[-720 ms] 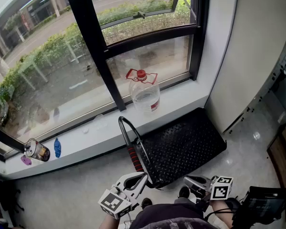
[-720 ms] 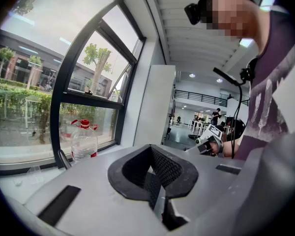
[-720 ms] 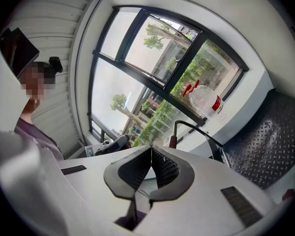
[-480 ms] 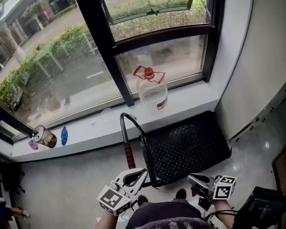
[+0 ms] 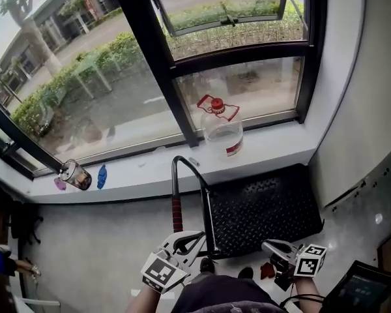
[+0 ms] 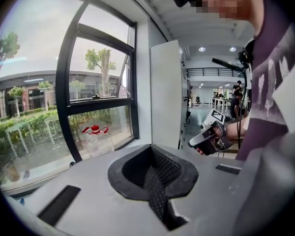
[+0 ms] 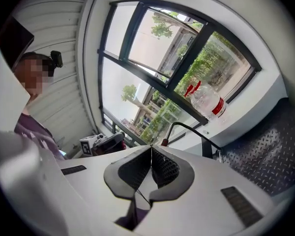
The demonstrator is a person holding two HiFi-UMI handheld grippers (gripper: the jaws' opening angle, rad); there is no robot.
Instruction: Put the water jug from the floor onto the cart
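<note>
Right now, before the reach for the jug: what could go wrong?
1. Left gripper and right gripper are shut; a reach like that could knock the jug off the sill.
2. The cart handle stands between the left gripper and the jug; it may snag.
3. The jug is round and part full; it may slip.

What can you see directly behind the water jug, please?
Directly behind the water jug is the window pane in its black frame, with outdoor paving showing through. The jug's body and red label mostly hide the stretch of lower frame behind it.
</note>
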